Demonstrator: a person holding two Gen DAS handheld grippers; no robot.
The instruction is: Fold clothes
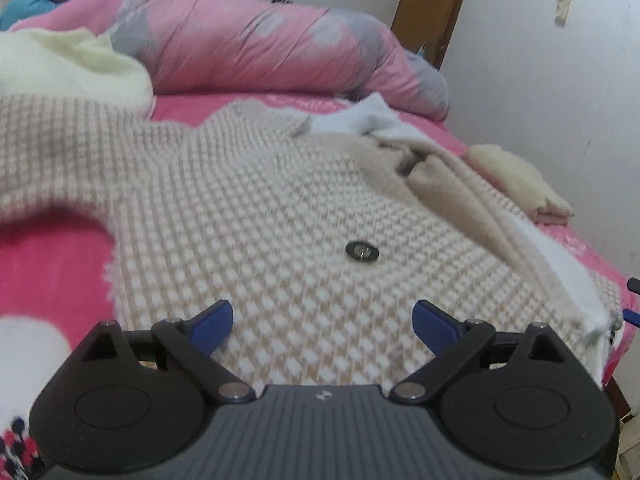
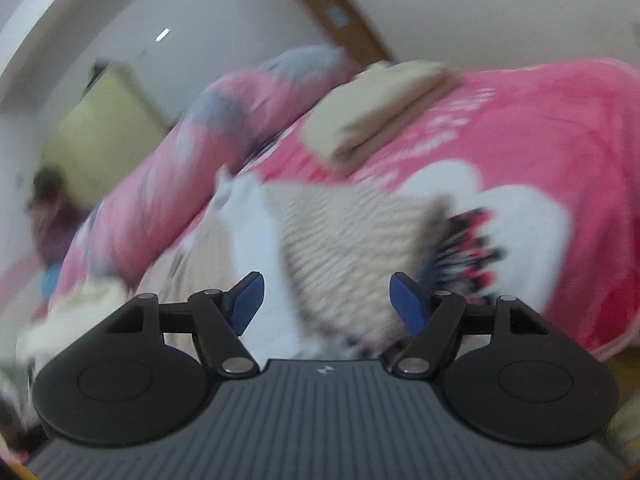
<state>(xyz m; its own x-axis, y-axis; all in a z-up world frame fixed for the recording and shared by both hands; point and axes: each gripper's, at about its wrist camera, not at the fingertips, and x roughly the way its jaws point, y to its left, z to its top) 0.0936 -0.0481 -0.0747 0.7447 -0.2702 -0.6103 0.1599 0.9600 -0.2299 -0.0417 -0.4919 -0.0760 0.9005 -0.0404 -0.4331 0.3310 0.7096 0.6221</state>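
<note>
Both the left gripper (image 1: 322, 326) and right gripper (image 2: 326, 304) are wide open, holding nothing. The bumpy sweater (image 1: 256, 216) could bunch up if grabbed badly.

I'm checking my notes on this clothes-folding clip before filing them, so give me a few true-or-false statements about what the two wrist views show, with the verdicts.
1. The left gripper is open and holds nothing. True.
2. The checked knit sweater lies spread on a pink blanket. True.
3. The sweater carries a dark round button. True.
4. The right gripper is clamped on a sleeve. False: its jaws stand apart, empty.
5. The folded beige garment lies on top of the sweater. False: it lies apart on the blanket.
6. The rolled quilt is plain green. False: it is pink with grey patches.
</note>
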